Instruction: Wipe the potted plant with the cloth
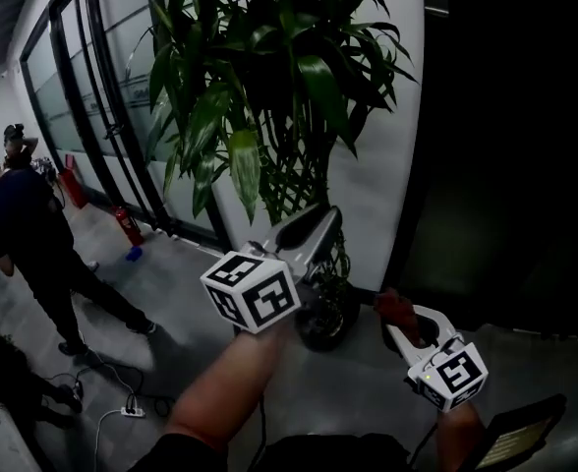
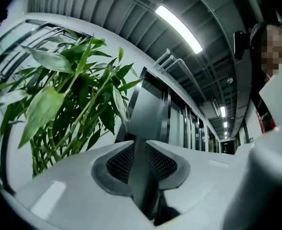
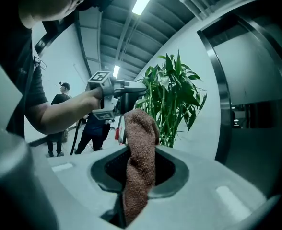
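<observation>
Potted plant (image 1: 269, 57): tall and green-leaved, standing in a dark pot (image 1: 330, 324) on the grey floor (image 1: 181, 293) against a white wall (image 1: 392, 146), straight in front of me. Left gripper (image 1: 317, 222): up among the lower leaves and tilted a little upward, its jaws a narrow gap apart with nothing between them. Right gripper (image 3: 138, 169): lower and to the right, near the pot, with its jaws clamped on a brown terry cloth (image 3: 141, 128) that stands up out of them.
</observation>
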